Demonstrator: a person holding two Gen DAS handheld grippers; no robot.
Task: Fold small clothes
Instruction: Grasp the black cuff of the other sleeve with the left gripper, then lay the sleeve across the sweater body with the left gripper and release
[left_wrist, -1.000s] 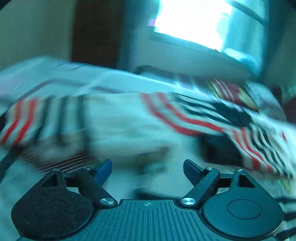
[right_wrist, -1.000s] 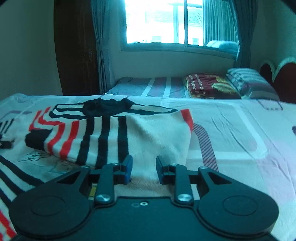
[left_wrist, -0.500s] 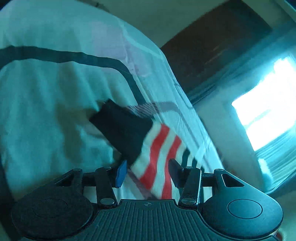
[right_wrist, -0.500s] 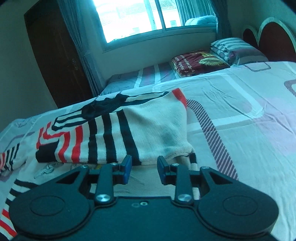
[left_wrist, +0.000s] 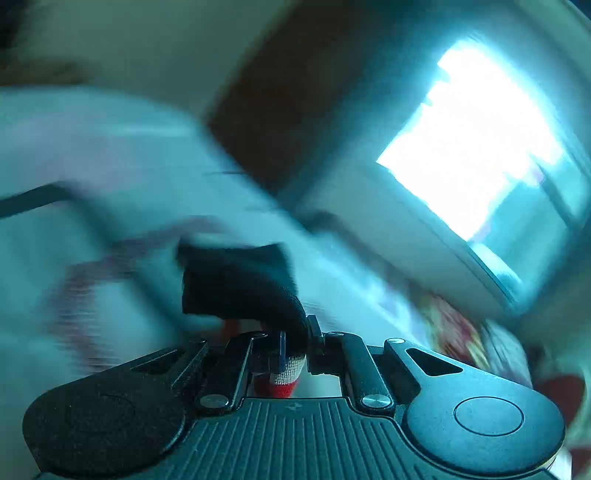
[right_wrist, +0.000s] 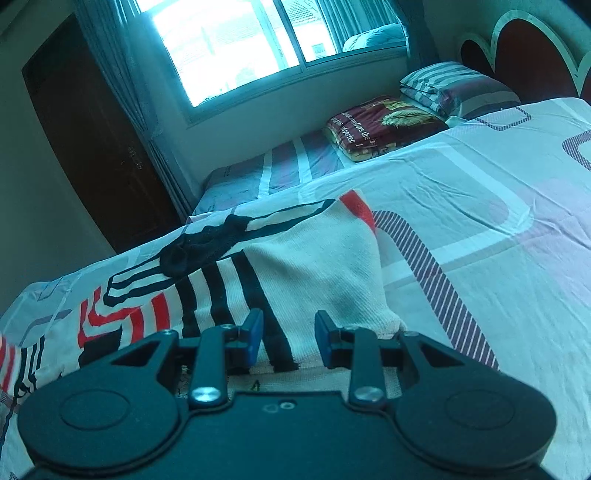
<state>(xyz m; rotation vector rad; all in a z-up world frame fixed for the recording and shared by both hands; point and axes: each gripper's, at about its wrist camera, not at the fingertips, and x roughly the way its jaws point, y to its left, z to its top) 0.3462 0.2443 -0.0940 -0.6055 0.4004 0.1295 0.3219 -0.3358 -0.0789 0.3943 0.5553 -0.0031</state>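
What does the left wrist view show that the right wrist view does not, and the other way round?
Only the left wrist view shows the left gripper, its jaws just closed on a black cuff with red and white knit below it; the rest is blurred.

Only the right wrist view shows the right gripper with jaws apart over the spread striped sweater, plus a striped pillow, a folded maroon blanket and a headboard.

Both show the bright window, the dark wooden door and the patterned bedsheet.
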